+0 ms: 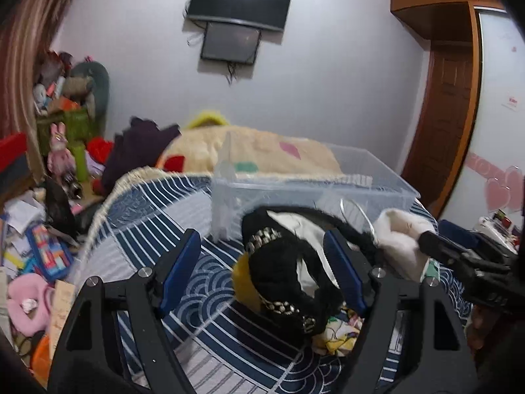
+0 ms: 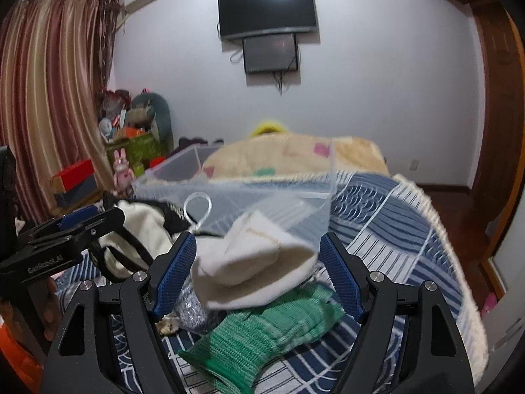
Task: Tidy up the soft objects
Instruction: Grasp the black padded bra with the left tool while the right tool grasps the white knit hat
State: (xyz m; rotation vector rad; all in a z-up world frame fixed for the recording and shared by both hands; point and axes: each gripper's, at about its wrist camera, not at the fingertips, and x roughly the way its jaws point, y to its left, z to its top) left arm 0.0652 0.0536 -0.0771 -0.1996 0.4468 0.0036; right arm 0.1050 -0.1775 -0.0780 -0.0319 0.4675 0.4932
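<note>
The soft things lie heaped on the bed [image 2: 393, 216] just before the clear bin [image 2: 229, 193]; picking up has not yet begun, I judge; the right gripper [image 2: 257, 275] holds its fingers wide around the white hat [image 2: 256, 262]; the left gripper [image 1: 262, 275], equally wide, faces the black bag [image 1: 279, 262]; next, close on one and carry it into the bin.

Even, cool indoor light; a ceiling lamp glares off the TV [image 1: 239, 0]. Fisheye bends walls and blackens the corners. Near cloth is slightly blurred.
</note>
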